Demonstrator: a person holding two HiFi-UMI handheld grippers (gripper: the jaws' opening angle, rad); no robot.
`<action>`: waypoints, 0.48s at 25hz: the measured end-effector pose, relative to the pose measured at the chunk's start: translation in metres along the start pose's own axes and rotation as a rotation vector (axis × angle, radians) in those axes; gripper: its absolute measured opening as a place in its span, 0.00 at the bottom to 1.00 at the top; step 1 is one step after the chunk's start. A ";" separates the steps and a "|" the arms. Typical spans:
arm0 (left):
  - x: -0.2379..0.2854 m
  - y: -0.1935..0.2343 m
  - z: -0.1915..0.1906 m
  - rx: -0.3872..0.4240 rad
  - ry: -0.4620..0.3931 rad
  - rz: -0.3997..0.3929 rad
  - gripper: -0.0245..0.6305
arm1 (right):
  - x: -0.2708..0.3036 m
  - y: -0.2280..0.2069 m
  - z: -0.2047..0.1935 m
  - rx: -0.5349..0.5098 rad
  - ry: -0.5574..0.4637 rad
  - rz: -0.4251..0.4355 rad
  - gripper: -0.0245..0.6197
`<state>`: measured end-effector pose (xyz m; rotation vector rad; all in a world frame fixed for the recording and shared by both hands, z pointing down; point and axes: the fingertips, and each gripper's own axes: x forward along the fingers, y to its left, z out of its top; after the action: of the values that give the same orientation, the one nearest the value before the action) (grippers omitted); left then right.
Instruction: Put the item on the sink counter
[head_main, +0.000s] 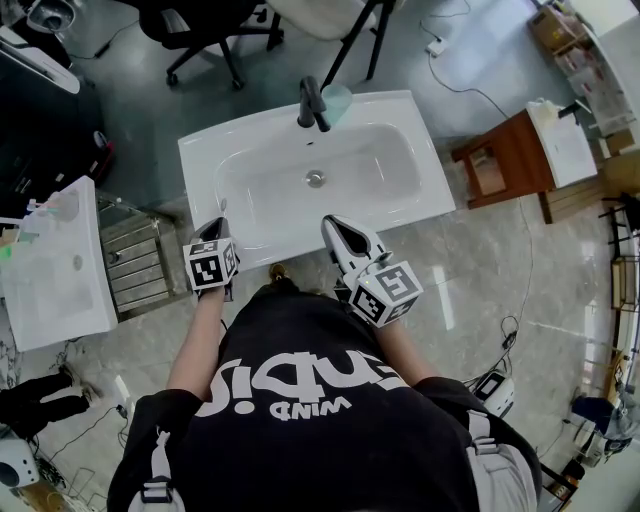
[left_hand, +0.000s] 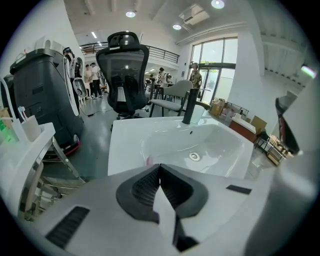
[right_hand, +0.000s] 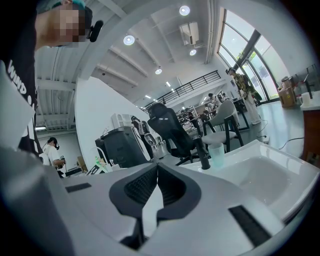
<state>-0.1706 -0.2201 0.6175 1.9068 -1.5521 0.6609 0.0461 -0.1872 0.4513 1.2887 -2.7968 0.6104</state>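
Observation:
The white sink counter (head_main: 205, 152) stands in front of me, with a black faucet (head_main: 313, 103) and a translucent cup (head_main: 338, 99) on its back rim. My left gripper (head_main: 222, 222) hovers at the counter's front left edge, jaws shut on nothing. A small pinkish thing (left_hand: 148, 160) lies on the counter rim (left_hand: 125, 145) just beyond its tips; I cannot tell what it is. My right gripper (head_main: 335, 226) is over the front rim near the middle, tilted up, also shut and empty. Its view shows the faucet (right_hand: 201, 154), the cup (right_hand: 216, 150) and the basin (right_hand: 262, 167).
A second white basin (head_main: 55, 270) on a metal rack (head_main: 135, 265) stands to the left. A wooden stand (head_main: 510, 160) with a small basin is to the right. Office chairs (head_main: 200, 30) stand behind the counter. A black machine (left_hand: 42, 95) is at far left. Cables lie on the floor.

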 end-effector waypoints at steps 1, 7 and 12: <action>-0.005 -0.005 0.005 0.005 -0.009 -0.014 0.07 | 0.000 0.000 0.000 0.001 0.000 0.000 0.07; -0.041 -0.045 0.047 0.042 -0.117 -0.148 0.07 | 0.000 0.002 -0.002 0.005 -0.002 0.004 0.07; -0.083 -0.079 0.089 0.064 -0.269 -0.292 0.07 | -0.001 0.005 0.003 -0.002 -0.014 0.011 0.07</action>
<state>-0.1082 -0.2142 0.4867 2.2887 -1.3765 0.3409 0.0433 -0.1849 0.4465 1.2826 -2.8170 0.6016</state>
